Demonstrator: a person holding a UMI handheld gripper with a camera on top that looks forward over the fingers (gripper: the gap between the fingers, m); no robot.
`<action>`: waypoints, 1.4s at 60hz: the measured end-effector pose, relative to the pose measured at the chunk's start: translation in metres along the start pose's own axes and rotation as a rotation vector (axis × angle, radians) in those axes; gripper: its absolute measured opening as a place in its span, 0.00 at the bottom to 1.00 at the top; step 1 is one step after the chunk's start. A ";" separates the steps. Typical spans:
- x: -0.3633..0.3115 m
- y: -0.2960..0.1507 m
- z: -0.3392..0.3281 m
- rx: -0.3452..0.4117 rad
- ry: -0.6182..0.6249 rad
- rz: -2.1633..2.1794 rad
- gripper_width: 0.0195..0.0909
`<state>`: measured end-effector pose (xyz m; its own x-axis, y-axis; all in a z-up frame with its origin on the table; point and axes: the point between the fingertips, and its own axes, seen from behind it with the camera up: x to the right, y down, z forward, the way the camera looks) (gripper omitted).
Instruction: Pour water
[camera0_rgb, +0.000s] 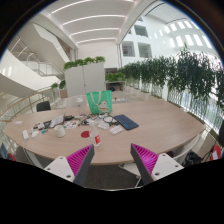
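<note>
Bright atrium office, planters along the right; a wide wooden table (150, 125) fills mid-frame, cluttered at centre-left. Gripper (112, 165) low in frame, fingers spread, nothing between them. No bottle or cup positively identifiable; the likely water vessel sits among small items (80, 124) left of centre, beside a green object (99, 101) and dark notebook (127, 122). Judged light, possibly slippery: grip mid-body.

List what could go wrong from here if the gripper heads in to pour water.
1. The fingers stand open and empty, well short of the table; the long approach may drift.
2. Clutter crowds the table: green containers, a dark notebook, small items. Something could get knocked.
3. Which vessel holds water cannot be told.
</note>
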<state>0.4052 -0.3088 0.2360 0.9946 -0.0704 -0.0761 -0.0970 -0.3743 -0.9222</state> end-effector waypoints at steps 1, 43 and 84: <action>0.004 -0.001 0.000 0.005 0.015 0.001 0.89; -0.065 0.061 0.154 0.062 -0.070 -0.020 0.89; -0.122 0.035 0.384 0.165 -0.112 -0.026 0.46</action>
<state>0.2949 0.0417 0.0677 0.9955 0.0442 -0.0842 -0.0727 -0.2174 -0.9734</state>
